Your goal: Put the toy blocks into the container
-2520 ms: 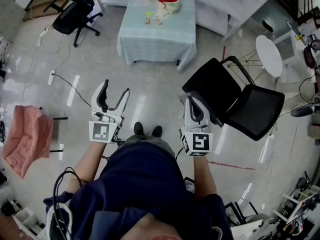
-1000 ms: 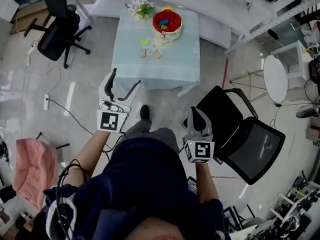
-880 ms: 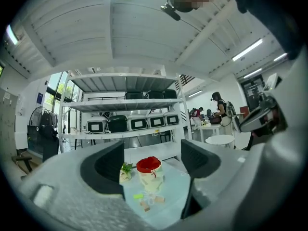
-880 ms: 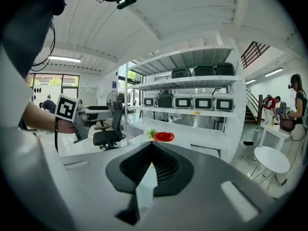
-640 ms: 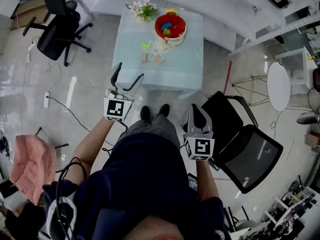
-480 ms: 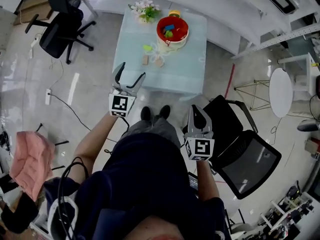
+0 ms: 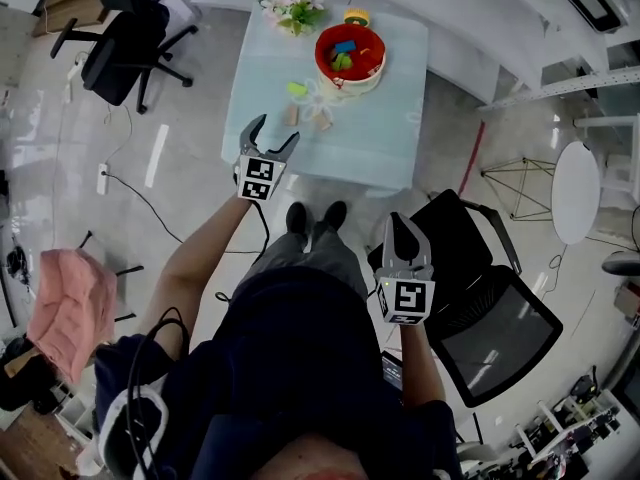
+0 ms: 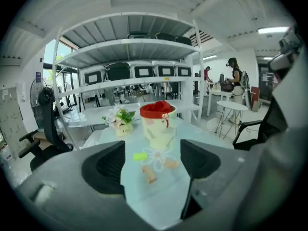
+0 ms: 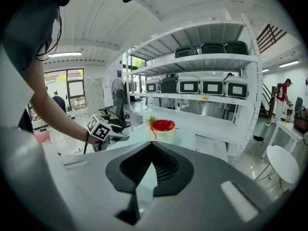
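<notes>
Pale blue-green cloth covers the desk (image 7: 372, 146) in the head view. The red-rimmed container (image 7: 352, 80) stands on it toward the far side, with a blue and a green piece inside. Just in front of it on the cloth lie a green block (image 7: 297, 89) and two wooden blocks (image 7: 291, 115). A flower pot (image 7: 293, 6) sits at the far left corner. The left hand-held gripper (image 7: 277, 130) shows over the desk's near left corner, jaws spread wide and empty, near the blocks but apart from them. The right hand-held gripper (image 7: 398, 220) is held back beside the person's body, above a black chair (image 7: 500, 298), its jaws together.

From the left gripper view, the two jaws stand well apart with nothing between the pads; the three blocks and the container appear beyond them on the desk.

From the right gripper view, the jaw tips meet, gripping nothing. The container and the left hand-held gripper show far ahead.
</notes>
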Available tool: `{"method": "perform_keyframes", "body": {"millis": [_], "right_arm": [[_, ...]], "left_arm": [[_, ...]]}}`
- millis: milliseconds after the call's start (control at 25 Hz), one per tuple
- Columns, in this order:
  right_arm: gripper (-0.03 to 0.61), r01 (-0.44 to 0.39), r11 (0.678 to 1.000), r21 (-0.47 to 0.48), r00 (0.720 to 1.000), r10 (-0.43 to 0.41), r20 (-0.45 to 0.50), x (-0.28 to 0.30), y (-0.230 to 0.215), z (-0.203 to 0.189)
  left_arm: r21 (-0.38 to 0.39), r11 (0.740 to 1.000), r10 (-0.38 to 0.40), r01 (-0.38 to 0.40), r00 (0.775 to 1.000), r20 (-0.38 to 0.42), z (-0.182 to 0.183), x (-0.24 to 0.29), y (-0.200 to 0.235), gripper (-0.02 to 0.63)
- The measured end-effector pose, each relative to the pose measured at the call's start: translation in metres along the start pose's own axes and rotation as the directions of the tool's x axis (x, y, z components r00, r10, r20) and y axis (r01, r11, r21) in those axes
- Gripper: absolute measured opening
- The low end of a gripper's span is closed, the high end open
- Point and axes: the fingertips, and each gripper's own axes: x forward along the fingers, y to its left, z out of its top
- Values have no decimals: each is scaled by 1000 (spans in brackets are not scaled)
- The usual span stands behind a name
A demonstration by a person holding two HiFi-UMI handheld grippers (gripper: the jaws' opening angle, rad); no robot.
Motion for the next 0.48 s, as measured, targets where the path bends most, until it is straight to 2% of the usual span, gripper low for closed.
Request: {"method": "perform_keyframes", "body": {"millis": [280, 480], "right_arm": [[-2, -3, 1000, 14, 999, 3, -40, 7, -2, -13], [-2, -6, 1000, 21, 998, 7, -69, 11, -2, -23]], "left_arm": [[8, 999, -44, 46, 992, -118, -43, 46, 0, 368], [1, 996, -82, 84, 977, -194, -63, 71, -3, 360]]}}
